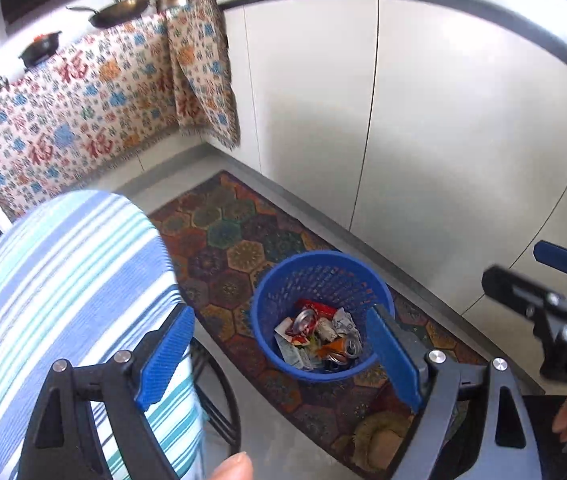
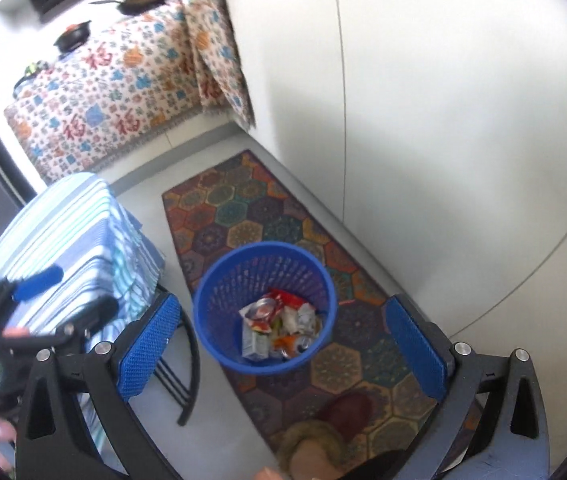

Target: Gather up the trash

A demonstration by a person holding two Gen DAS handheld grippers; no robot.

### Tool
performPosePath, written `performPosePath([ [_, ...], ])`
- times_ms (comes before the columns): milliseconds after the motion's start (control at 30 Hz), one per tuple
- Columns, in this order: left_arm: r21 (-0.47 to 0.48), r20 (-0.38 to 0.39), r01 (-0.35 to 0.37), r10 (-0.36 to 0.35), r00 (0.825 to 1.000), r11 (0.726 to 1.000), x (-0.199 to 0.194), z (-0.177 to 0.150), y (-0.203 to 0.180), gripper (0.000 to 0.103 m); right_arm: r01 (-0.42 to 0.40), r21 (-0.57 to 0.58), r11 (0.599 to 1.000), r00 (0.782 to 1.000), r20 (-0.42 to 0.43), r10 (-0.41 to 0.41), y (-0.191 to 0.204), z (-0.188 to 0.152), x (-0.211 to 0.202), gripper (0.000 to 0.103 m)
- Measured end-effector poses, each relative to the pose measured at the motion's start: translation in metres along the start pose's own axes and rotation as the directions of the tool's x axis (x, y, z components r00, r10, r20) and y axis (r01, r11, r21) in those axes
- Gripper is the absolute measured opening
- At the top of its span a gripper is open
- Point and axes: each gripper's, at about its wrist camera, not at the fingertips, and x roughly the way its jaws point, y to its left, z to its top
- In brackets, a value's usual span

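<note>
- A home kitchen, by the look of it.
- Pans (image 1: 123, 10) sit on a counter draped in a patterned cloth (image 1: 83, 108).
- Plain white cabinet doors (image 1: 403, 120) run under a worktop.
- A hexagon-patterned rug (image 2: 267, 216) covers the floor.

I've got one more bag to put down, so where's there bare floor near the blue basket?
Bare grey floor lies between the patterned rug and the striped-cloth stool, and again beyond the rug toward the floral cloth. A narrow strip runs between the rug and the white cabinets. The blue basket is crowded with cans and wrappers.
</note>
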Motion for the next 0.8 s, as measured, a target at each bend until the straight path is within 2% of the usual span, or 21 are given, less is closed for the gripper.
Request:
performPosePath([
  [67,-0.003,0.011,-0.011,0.011,1.000,1.000,-0.012,-0.002,0.001,0.089,0.009,-0.024,1.000,1.000,0.013,-0.009,0.006,-0.005,-0.011,0.103],
  [167,0.018,0.021,-0.066,0.066,0.998,0.998,-0.028,-0.004,-0.002,0.089,0.021,-0.038,0.999,1.000,0.014,-0.020,0.013,-0.012,-0.022,0.103],
  [267,0.028,0.007,-0.097,0.097,0.995,0.995,-0.038,-0.010,-0.005,0.089,0.016,-0.036,0.999,1.000,-0.003,-0.016,0.018,-0.019,-0.027,0.103],
  [367,0.008,-0.014,-0.059,0.060,0.998,0.998,-0.047,-0.015,-0.001,0.089,0.034,-0.040,0.999,0.999,-0.014,-0.035,0.023,-0.023,-0.033,0.103],
  [500,0.002,-0.032,-0.052,0.052,0.998,0.999,-0.057,-0.018,0.003,0.089,0.058,-0.025,0.998,0.998,-0.020,-0.059,0.024,-0.029,-0.045,0.103],
  [667,-0.022,-0.045,0.008,-0.009,0.999,1.000,-0.065,-0.019,0.006,0.089,0.068,-0.006,0.998,0.997,-0.036,-0.068,0.024,-0.034,-0.054,0.103],
  [800,-0.010,-0.043,-0.002,0.002,0.999,1.000,-0.068,-0.019,0.002,0.089,0.047,0.001,0.999,0.998,-0.044,-0.047,0.024,-0.039,-0.059,0.103],
])
